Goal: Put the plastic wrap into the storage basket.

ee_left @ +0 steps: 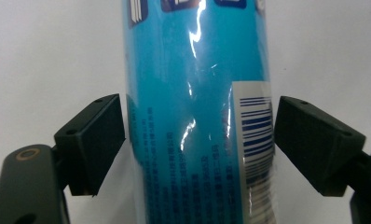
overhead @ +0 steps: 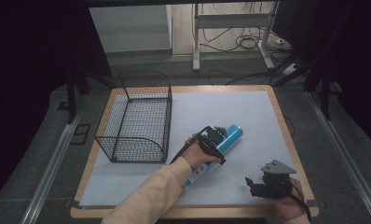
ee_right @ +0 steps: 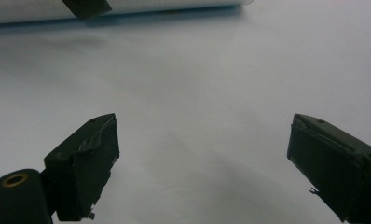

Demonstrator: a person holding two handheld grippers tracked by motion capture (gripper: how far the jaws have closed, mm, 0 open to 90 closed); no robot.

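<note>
A blue spray can [overhead: 233, 134] lies on its side on the white mat, its cap end pointing to the far right. My left gripper [overhead: 216, 141] reaches down over its middle. In the left gripper view the can [ee_left: 197, 93] stands between the jaws of the left gripper [ee_left: 200, 140]. Both pads sit right at its sides with a thin gap showing, so the gripper is open. My right gripper [overhead: 251, 185] rests near the table's front right corner. In the right gripper view the right gripper [ee_right: 202, 158] is open wide over bare mat, with the can's pale end [ee_right: 151, 8] along the top edge.
A black wire basket [overhead: 137, 149] stands on the left half of the mat [overhead: 230, 105], a short way left of the can. The wooden table edge [overhead: 293, 149] runs close to the right gripper. Beyond the table are a desk frame and cables on the floor.
</note>
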